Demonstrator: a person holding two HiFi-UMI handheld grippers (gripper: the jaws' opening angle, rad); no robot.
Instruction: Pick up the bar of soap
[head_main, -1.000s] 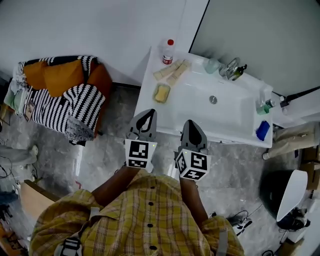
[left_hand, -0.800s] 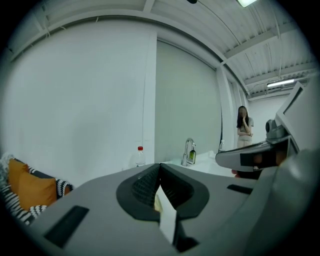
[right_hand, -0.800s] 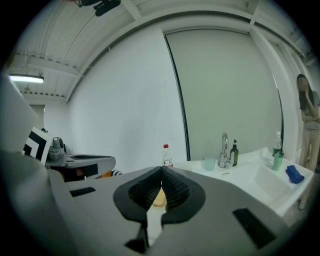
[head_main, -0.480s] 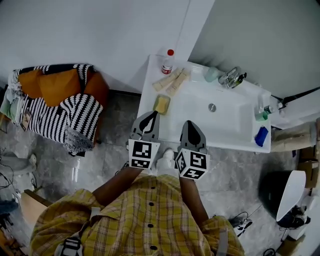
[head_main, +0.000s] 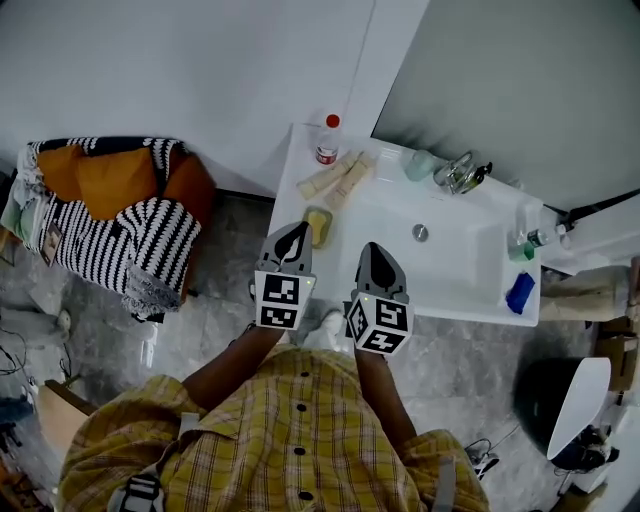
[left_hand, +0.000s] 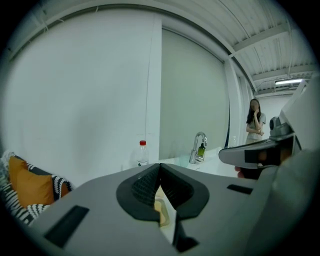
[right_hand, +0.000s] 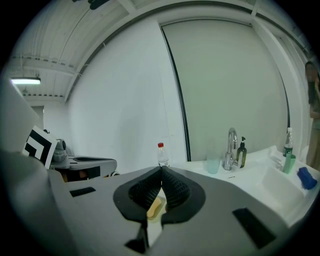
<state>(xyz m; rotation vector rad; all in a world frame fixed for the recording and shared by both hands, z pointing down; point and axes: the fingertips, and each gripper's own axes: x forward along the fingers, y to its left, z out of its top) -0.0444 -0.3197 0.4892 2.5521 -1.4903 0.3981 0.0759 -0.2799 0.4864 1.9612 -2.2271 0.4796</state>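
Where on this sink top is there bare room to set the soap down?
Bare: the basin around the drain, and the front rim between the soap and the blue sponge. Crowded: the left ledge, with bottle and beige tubes, and around the faucet.

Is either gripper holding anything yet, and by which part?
Nothing is held. The left gripper and right gripper are shut and empty; the soap lies untouched.

We see a white surface (head_main: 296, 178) with a sink basin (head_main: 470, 255) set in it. At its back left corner stands a clear red-capped bottle (head_main: 327, 140), with two cream tubes (head_main: 338, 180) lying just beside it. A pale green cup (head_main: 419, 164) sits next to the faucet (head_main: 458, 172). Left of the surface, a striped armchair (head_main: 150, 235) holds orange cushions (head_main: 115, 180).
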